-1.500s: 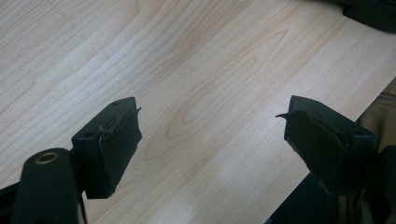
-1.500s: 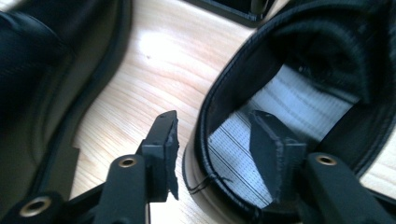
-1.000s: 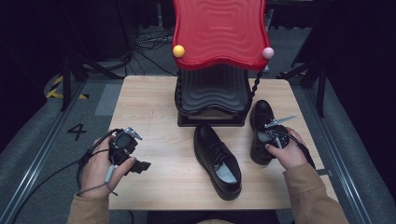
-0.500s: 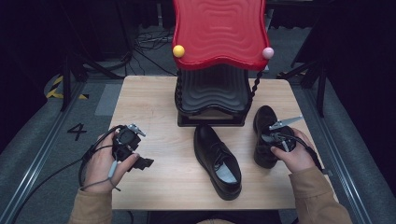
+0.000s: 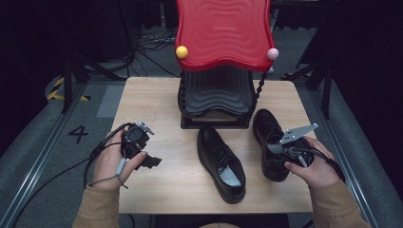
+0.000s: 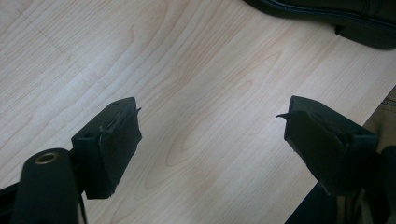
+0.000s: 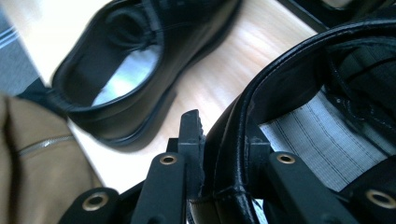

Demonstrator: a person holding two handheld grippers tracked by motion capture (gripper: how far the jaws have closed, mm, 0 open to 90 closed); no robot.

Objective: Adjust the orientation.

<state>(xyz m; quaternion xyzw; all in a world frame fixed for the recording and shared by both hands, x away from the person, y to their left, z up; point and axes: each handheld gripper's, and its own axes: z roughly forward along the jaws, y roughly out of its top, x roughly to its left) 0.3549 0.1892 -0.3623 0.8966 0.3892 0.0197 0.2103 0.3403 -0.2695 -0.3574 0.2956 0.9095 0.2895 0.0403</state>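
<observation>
Near the table's right edge, right claw (image 5: 278,148) pinches shoe (image 5: 269,142) collar.

Light wooden bench (image 5: 157,102) with pale grain. At its far middle, a black ribbed rack (image 5: 215,102) under a glossy red wavy-edged plastic top (image 5: 222,31), with a yellow ball (image 5: 181,52) and a pink ball (image 5: 272,53) at the front corners. Grey floor (image 5: 45,137) beside it, marked with a black "4" (image 5: 78,134); cables (image 5: 152,40) beyond.
</observation>
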